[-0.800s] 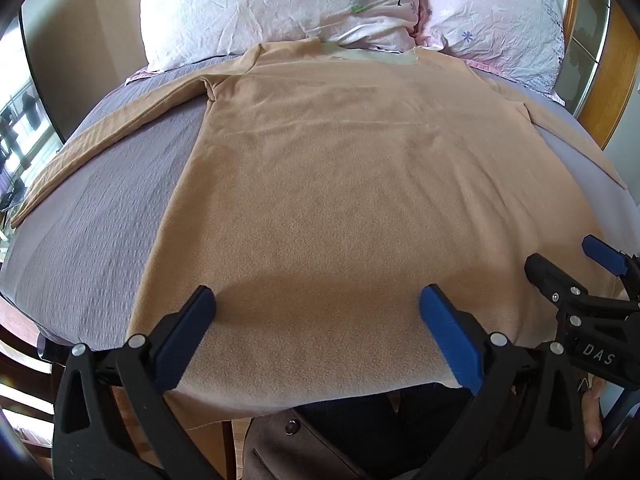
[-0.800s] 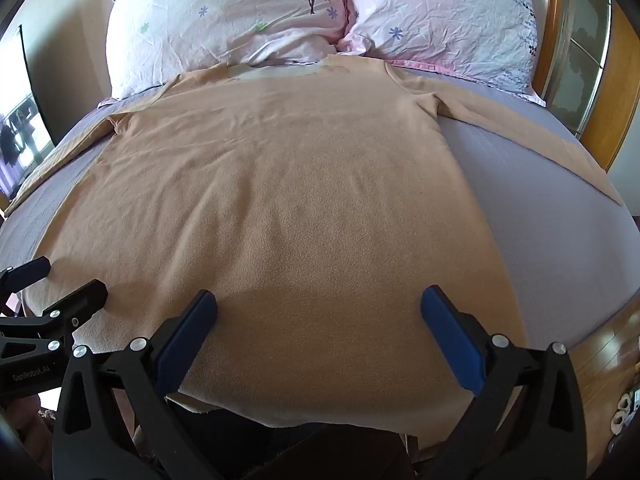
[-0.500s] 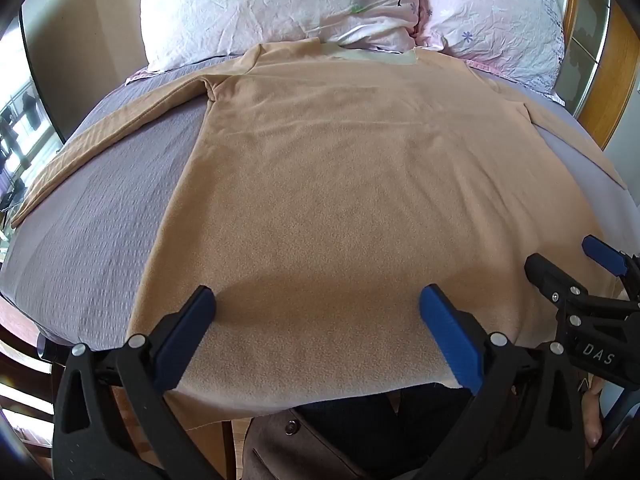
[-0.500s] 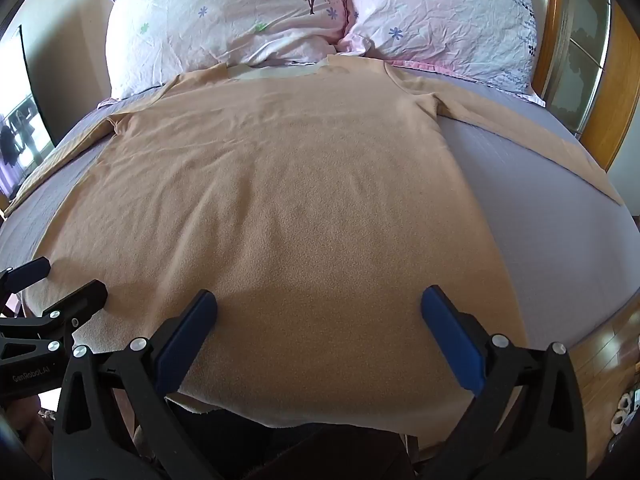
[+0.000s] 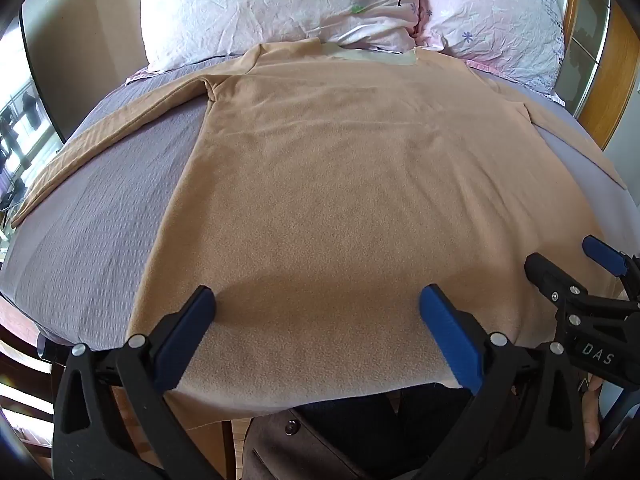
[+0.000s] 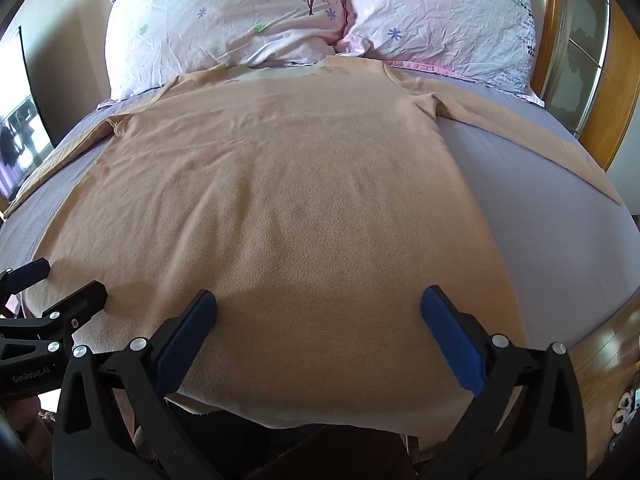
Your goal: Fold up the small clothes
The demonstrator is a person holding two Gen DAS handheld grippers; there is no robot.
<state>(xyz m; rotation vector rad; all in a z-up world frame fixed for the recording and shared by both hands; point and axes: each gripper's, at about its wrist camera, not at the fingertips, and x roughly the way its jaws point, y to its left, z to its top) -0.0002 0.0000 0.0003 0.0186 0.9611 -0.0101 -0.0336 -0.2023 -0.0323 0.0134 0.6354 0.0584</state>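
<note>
A tan long-sleeved shirt (image 5: 340, 184) lies spread flat on the bed, collar toward the pillows and sleeves stretched out to both sides; it also shows in the right wrist view (image 6: 288, 200). My left gripper (image 5: 316, 304) is open and empty, hovering over the hem at the near edge. My right gripper (image 6: 320, 304) is open and empty, also over the hem. Each gripper shows in the other's view: the right gripper at the right edge (image 5: 568, 264), the left gripper at the left edge (image 6: 64, 284).
The bed has a grey-lilac sheet (image 5: 100, 216). Two floral pillows (image 6: 248, 12) lie at the head. A wooden headboard frame (image 6: 608, 92) stands at the right. Wooden floor (image 6: 600, 376) shows beyond the bed's right edge.
</note>
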